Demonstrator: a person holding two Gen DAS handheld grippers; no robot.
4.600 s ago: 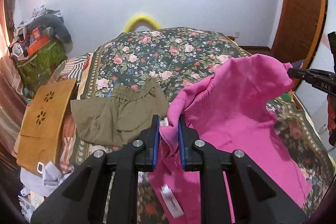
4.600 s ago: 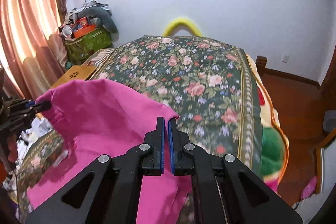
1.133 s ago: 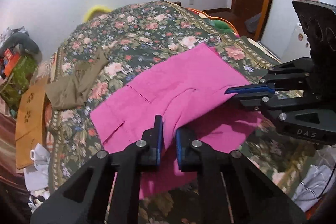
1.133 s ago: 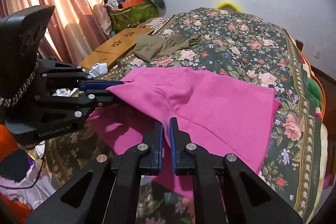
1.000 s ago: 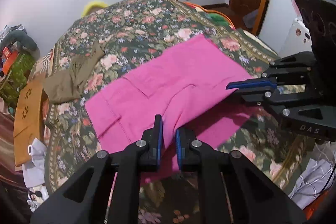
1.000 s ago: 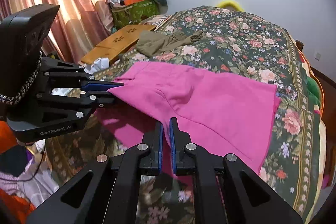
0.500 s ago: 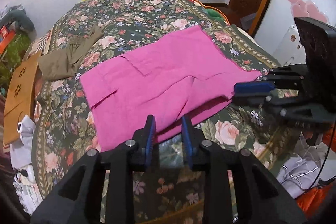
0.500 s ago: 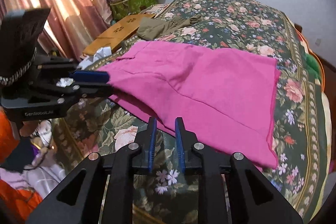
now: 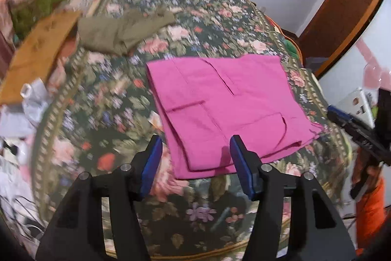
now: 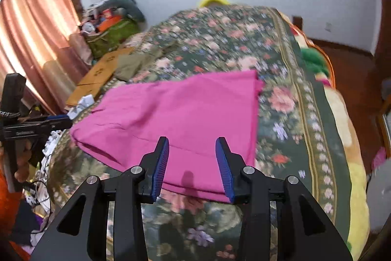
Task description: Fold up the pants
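The pink pants (image 9: 220, 99) lie flat in a folded rectangle on the floral bedspread (image 9: 117, 114); they also show in the right wrist view (image 10: 176, 114). My left gripper (image 9: 195, 146) is open and empty, its blue pads hovering just above the pants' near edge. My right gripper (image 10: 191, 151) is open and empty above the near edge on its side. The right gripper shows at the right edge of the left wrist view (image 9: 354, 126), and the left gripper at the left edge of the right wrist view (image 10: 48, 122).
Olive green pants (image 9: 122, 31) lie crumpled at the bed's far left. A wooden lap tray (image 9: 36, 53) and white clutter (image 9: 27, 102) lie beside the bed. A green bag with piled things (image 10: 110, 28) stands by the curtains (image 10: 31, 40). A wooden door (image 9: 342, 16) is at the right.
Both grippers have opened wide, let go of the pink pants and pulled back toward the bed's near edge. The pants now lie flat on the bed.
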